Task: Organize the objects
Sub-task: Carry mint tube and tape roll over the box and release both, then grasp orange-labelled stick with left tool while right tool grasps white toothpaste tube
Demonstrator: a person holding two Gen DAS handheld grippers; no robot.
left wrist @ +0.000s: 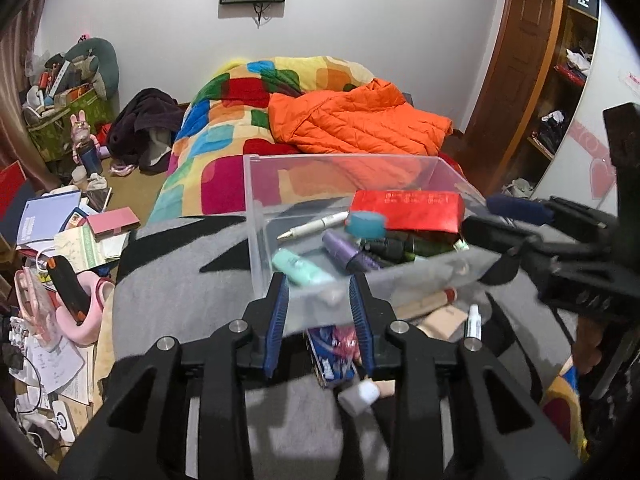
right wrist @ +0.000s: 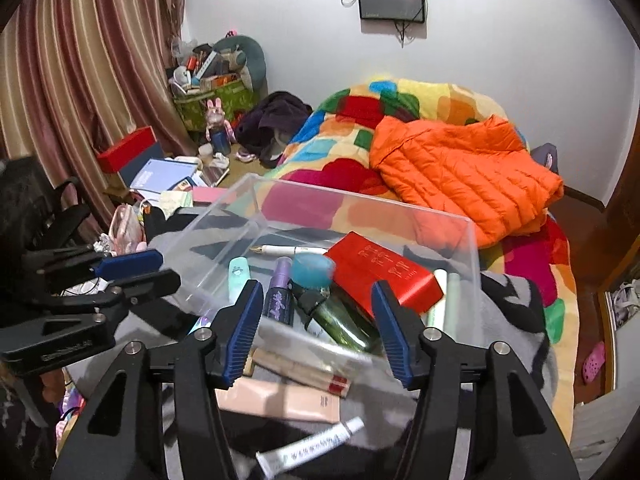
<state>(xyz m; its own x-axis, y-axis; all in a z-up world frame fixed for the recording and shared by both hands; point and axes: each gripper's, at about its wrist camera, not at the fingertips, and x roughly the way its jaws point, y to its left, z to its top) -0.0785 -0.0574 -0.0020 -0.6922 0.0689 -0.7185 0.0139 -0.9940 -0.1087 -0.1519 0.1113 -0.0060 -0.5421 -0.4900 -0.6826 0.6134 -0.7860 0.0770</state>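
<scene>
A clear plastic box [left wrist: 256,200] [right wrist: 474,248] stands on a grey blanket and holds a red carton [left wrist: 404,210] [right wrist: 384,276], a white pen [left wrist: 316,226], a purple bottle [right wrist: 278,296], a mint tube [left wrist: 296,266] and a green bottle [right wrist: 340,320]. A blurred teal round piece [left wrist: 366,224] [right wrist: 312,270] shows above the bottles. My left gripper [left wrist: 320,300] [right wrist: 168,268] is open at the box's near wall. My right gripper [right wrist: 318,320] [left wrist: 480,214] is open wider over the same wall, gripping nothing. A beige tube [right wrist: 280,398] and a small white tube [right wrist: 308,446] lie outside the box.
The blanket lies on a bed with a patchwork quilt [left wrist: 224,136] and an orange jacket [right wrist: 464,176]. Books and clutter [left wrist: 60,232] cover the floor to the left, by a striped curtain [right wrist: 80,60]. A wooden door [left wrist: 516,60] stands on the right.
</scene>
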